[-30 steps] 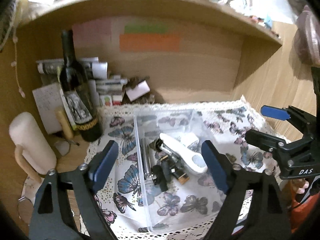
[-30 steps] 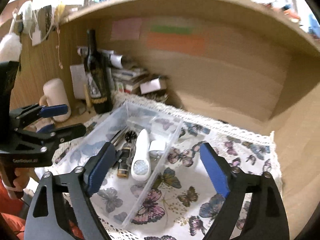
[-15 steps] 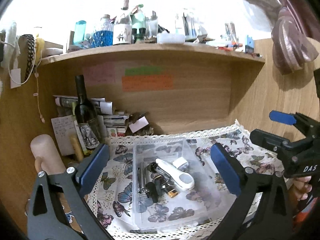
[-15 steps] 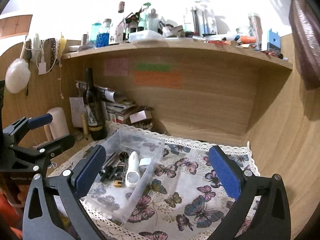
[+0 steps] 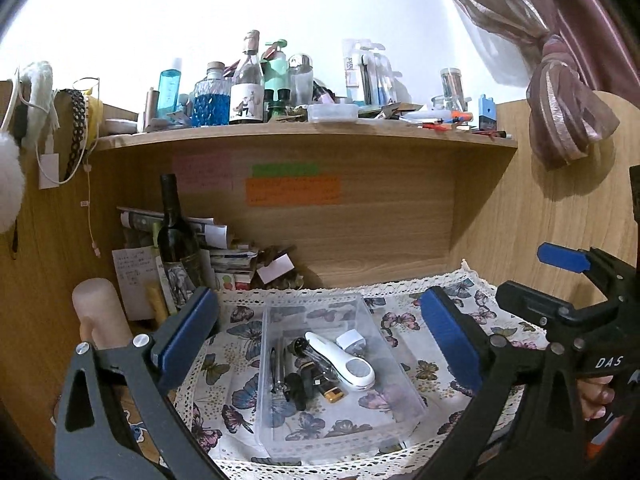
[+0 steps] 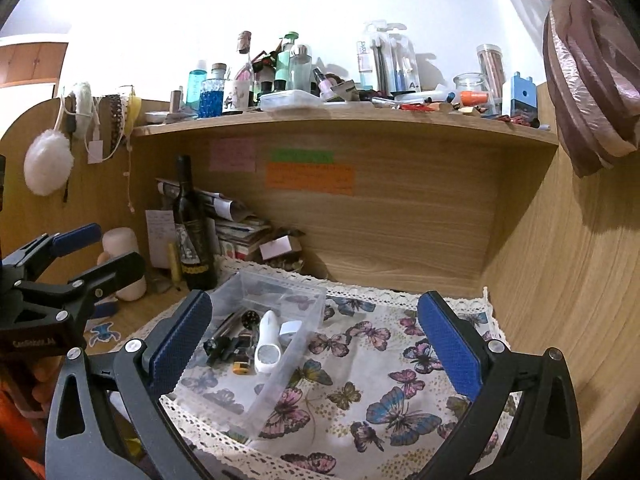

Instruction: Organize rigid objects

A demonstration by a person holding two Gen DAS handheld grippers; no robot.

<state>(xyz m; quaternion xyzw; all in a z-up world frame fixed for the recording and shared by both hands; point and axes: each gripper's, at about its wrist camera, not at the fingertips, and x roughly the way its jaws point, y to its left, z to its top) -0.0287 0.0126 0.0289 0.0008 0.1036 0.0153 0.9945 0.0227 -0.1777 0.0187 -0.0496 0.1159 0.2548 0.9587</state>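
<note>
A clear plastic box [image 5: 384, 412] [image 6: 304, 300] sits on a butterfly-print cloth [image 5: 404, 320] [image 6: 380, 360] on the desk. Inside lie a white handheld device [image 5: 342, 358] [image 6: 267, 343], a small white cube [image 5: 351, 339] [image 6: 290, 327], and several small dark and metal items [image 5: 300, 376] [image 6: 230, 346]. My left gripper [image 5: 320, 340] is open and empty, held back from and above the box. My right gripper [image 6: 316, 340] is open and empty, to the right of the box. Each gripper shows at the edge of the other's view.
A dark wine bottle [image 5: 174, 240] [image 6: 192, 232], stacked papers [image 5: 224, 256] and a cream cylinder [image 5: 98, 312] stand at the back left. A wooden shelf [image 5: 304, 132] overhead holds several bottles and jars. A wooden side panel [image 6: 560, 280] closes the right.
Both grippers have pulled back and risen away from the box. The view now takes in the upper shelf. Both stay open and empty.
</note>
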